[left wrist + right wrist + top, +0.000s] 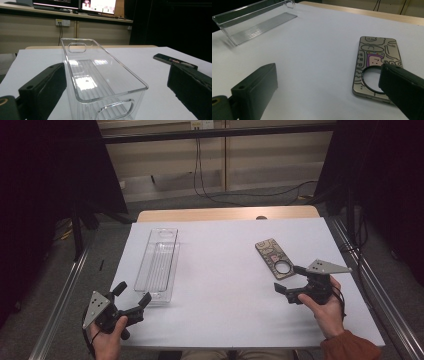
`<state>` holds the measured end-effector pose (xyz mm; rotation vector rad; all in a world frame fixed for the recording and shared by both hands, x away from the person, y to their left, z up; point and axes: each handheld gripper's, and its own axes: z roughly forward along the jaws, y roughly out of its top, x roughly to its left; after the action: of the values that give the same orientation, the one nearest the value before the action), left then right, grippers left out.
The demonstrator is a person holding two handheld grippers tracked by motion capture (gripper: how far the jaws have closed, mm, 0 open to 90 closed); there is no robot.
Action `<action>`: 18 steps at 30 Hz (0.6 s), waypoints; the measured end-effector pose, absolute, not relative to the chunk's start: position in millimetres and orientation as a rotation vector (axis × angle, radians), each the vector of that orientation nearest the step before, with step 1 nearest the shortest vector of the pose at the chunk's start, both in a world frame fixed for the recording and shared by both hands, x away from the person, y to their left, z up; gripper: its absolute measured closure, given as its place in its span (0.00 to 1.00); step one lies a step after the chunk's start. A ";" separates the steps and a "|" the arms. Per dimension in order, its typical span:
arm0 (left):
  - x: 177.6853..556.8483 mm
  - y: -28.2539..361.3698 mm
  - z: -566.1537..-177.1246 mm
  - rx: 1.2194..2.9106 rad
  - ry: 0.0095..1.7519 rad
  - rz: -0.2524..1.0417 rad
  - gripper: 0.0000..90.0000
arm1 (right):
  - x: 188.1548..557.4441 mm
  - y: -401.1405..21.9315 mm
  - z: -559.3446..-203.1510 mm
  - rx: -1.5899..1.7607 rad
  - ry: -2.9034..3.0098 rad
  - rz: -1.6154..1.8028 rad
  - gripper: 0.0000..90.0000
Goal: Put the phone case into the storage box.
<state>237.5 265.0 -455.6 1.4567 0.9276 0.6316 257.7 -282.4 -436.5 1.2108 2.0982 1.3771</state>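
Left gripper view: clear bin handle cutouts | right gripper view: phone ring.

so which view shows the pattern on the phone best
The right gripper view: the phone lies close, drawings and ring clear. The high view shows it small; the left gripper view shows a dark edge-on sliver.

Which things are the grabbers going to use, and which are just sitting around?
In use:
- left gripper, open at the long clear plastic bin
- right gripper, open beside the flat gold patterned phone case with a round hole

Just lying about:
- black cables on the floor
- white table cover
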 end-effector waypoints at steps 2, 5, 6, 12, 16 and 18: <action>237.8 265.6 -456.0 1.460 0.928 0.632 0.03 | 261.4 -282.8 -435.8 1.222 2.140 1.372 0.06; 237.7 264.6 -455.9 1.467 0.925 0.634 0.03 | 273.3 -283.5 -430.7 1.239 2.122 1.362 0.02; 237.7 264.6 -455.9 1.467 0.925 0.634 0.03 | 273.3 -283.5 -430.7 1.239 2.122 1.362 0.02; 238.8 263.6 -456.2 1.475 0.933 0.637 0.03 | 286.1 -286.7 -425.7 1.259 2.129 1.343 0.02; 238.4 264.1 -456.2 1.475 0.931 0.637 0.03 | 294.7 -290.6 -427.7 1.279 2.159 1.306 0.06; 238.4 264.1 -456.2 1.476 0.932 0.640 0.03 | 297.7 -293.1 -428.6 1.283 2.165 1.302 0.09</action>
<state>238.4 264.1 -456.2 1.4755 0.9322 0.6397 297.7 -293.1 -428.6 1.2827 2.1653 1.3018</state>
